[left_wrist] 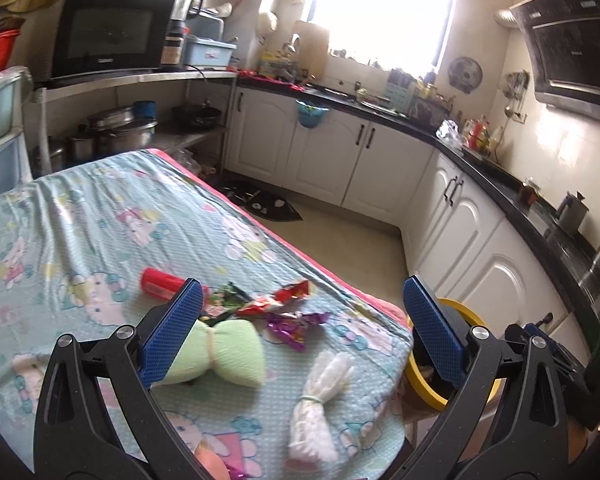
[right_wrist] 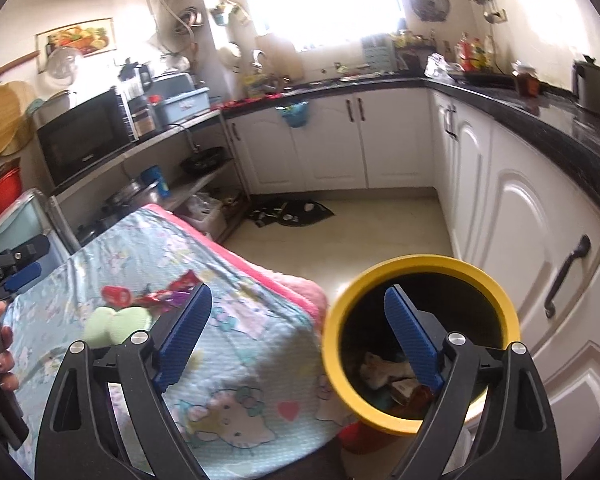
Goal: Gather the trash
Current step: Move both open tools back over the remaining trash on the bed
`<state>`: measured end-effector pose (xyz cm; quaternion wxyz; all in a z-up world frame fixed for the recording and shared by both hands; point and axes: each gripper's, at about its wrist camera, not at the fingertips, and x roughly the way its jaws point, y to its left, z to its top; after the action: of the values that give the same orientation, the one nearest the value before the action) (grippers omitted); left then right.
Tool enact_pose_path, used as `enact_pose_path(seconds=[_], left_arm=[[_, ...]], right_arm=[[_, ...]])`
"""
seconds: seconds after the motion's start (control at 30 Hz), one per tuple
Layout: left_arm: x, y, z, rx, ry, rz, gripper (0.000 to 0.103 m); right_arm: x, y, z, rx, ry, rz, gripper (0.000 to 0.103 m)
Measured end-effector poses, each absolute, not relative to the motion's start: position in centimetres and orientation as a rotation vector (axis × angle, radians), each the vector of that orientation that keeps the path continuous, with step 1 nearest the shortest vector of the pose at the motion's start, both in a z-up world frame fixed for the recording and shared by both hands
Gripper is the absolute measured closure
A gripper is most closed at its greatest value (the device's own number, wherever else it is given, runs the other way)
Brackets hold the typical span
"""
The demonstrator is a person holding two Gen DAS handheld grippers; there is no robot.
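Crumpled red and purple wrappers (left_wrist: 284, 308) lie on the table's patterned cloth (left_wrist: 100, 220), next to a red tube (left_wrist: 160, 282), a green bow-shaped cloth (left_wrist: 228, 354) and a white tied bundle (left_wrist: 320, 396). My left gripper (left_wrist: 300, 322) is open above them and holds nothing. A yellow-rimmed trash bin (right_wrist: 420, 344) stands on the floor by the table's corner, with trash inside. My right gripper (right_wrist: 298, 338) is open and empty over the table edge and the bin's rim. The wrappers (right_wrist: 168, 294) also show in the right wrist view.
White cabinets (right_wrist: 520, 240) under a black countertop (right_wrist: 540, 120) run along the right and back. A shelf with a microwave (left_wrist: 108, 34) and pots (left_wrist: 112, 128) stands beyond the table. A dark mat (right_wrist: 292, 212) lies on the floor.
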<state>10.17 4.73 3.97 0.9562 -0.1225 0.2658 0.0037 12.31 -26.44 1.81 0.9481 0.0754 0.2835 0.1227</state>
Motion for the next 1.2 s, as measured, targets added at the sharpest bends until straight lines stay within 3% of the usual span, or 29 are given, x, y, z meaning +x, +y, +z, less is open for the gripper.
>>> enact_pose_path(seconds=[0.73,1.2], left_arm=[[6.2,10.8,4.2,-0.267,0.486,0.098,0.011],[4.0,11.1,0.4,-0.224,0.605,0.052,0.011]], right_arm=[[10.2,-17.3,3.7,0.015,0.565,0.448,0.013],[11.2,-14.4,1.7,-0.015,0.641,0.493,0.013]])
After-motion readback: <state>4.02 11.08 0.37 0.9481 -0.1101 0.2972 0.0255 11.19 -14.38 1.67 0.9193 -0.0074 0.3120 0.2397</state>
